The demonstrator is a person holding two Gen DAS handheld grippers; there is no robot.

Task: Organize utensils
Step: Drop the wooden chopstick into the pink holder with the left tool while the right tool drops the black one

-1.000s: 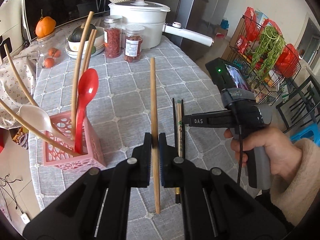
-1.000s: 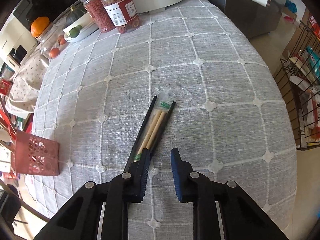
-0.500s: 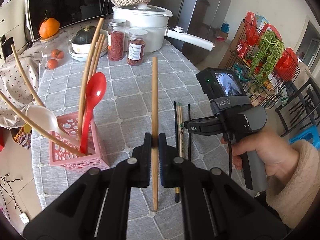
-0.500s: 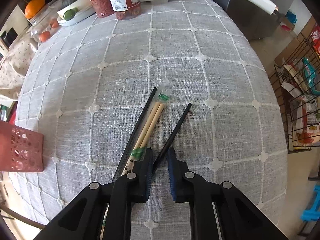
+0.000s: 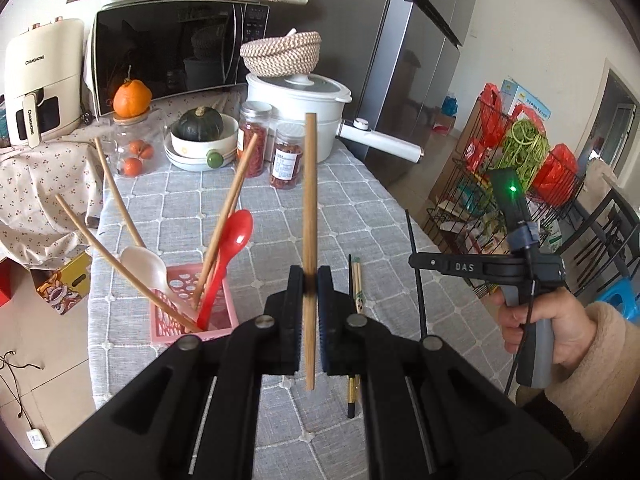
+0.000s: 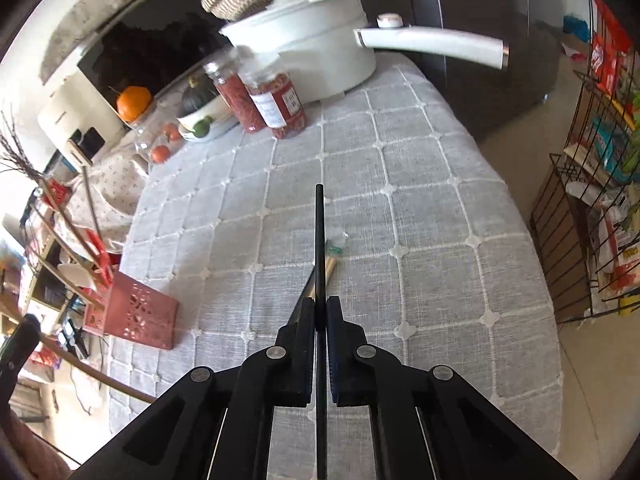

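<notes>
My left gripper (image 5: 309, 280) is shut on a wooden chopstick (image 5: 309, 200), held upright above the table. A pink utensil holder (image 5: 192, 312) at its left holds a red spoon (image 5: 232, 248), a white spoon (image 5: 146, 264) and several wooden chopsticks. My right gripper (image 6: 319, 316) is shut on a black chopstick (image 6: 319, 240), lifted off the cloth; it also shows in the left wrist view (image 5: 416, 272). A wrapped pair of chopsticks (image 5: 358, 288) and another black chopstick (image 5: 351, 384) lie on the cloth; the pair's tip shows in the right wrist view (image 6: 330, 266). The holder shows at left there (image 6: 138, 316).
A white pot (image 5: 296, 116) with a long handle, two jars (image 5: 286, 156), a bowl with a squash (image 5: 200, 136), a microwave (image 5: 176, 52) and an orange (image 5: 132, 98) stand at the table's far end. A wire rack (image 5: 516, 184) stands to the right.
My right gripper closed on a black chopstick and lifted it off the table. My left gripper rose with the wooden chopstick and tilted up.
</notes>
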